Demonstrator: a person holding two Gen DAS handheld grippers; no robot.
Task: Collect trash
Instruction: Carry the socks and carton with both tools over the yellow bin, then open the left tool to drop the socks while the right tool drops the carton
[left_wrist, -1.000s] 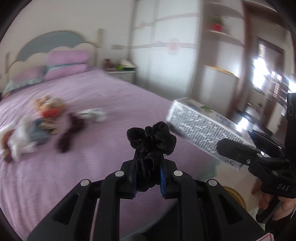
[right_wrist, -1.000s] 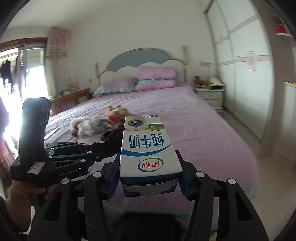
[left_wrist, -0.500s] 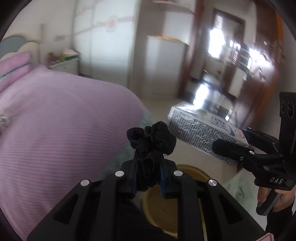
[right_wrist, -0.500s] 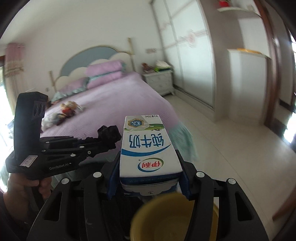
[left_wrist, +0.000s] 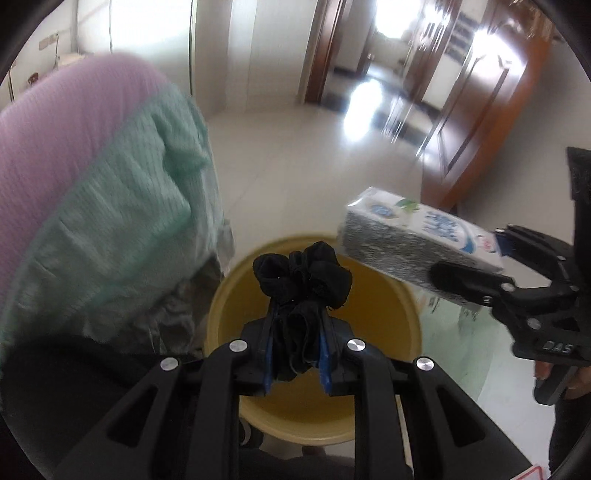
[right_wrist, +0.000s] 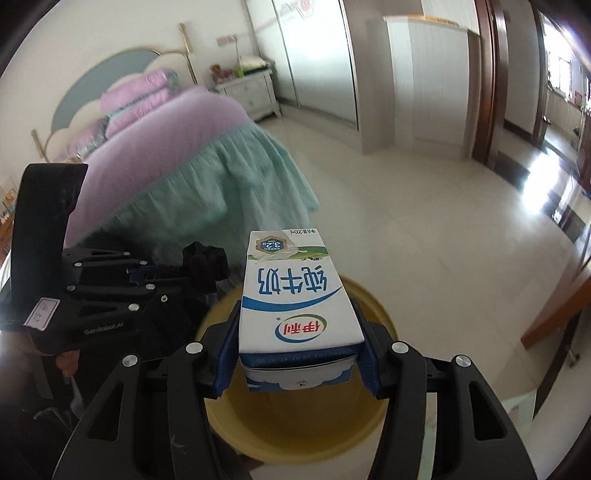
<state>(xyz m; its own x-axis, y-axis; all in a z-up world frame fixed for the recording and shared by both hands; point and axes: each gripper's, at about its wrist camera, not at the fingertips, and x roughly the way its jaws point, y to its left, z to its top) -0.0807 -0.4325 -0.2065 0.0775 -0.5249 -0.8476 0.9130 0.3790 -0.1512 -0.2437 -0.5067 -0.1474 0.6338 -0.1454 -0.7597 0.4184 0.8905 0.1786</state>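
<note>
My left gripper (left_wrist: 295, 354) is shut on a crumpled black cloth (left_wrist: 301, 280), which hangs over the mouth of a round yellow bin (left_wrist: 402, 317) on the floor. My right gripper (right_wrist: 297, 354) is shut on a white and blue milk carton (right_wrist: 295, 291), held lengthwise above the same yellow bin (right_wrist: 376, 306). In the left wrist view the milk carton (left_wrist: 417, 236) and right gripper (left_wrist: 480, 273) sit to the right, over the bin's rim. In the right wrist view the left gripper (right_wrist: 173, 275) with the black cloth (right_wrist: 205, 264) is at the left, by the bin's edge.
The bed (right_wrist: 177, 122) with its purple cover and green skirt (left_wrist: 122, 199) stands close on the left of the bin. Pale tiled floor (right_wrist: 424, 206) spreads beyond it toward a wardrobe (right_wrist: 424, 77) and a brown doorway (left_wrist: 480, 110). A nightstand (right_wrist: 251, 92) is by the headboard.
Both grippers swung away from the bed top and tipped down over the yellow bin, which has come into view beneath them. Each still grips its item.
</note>
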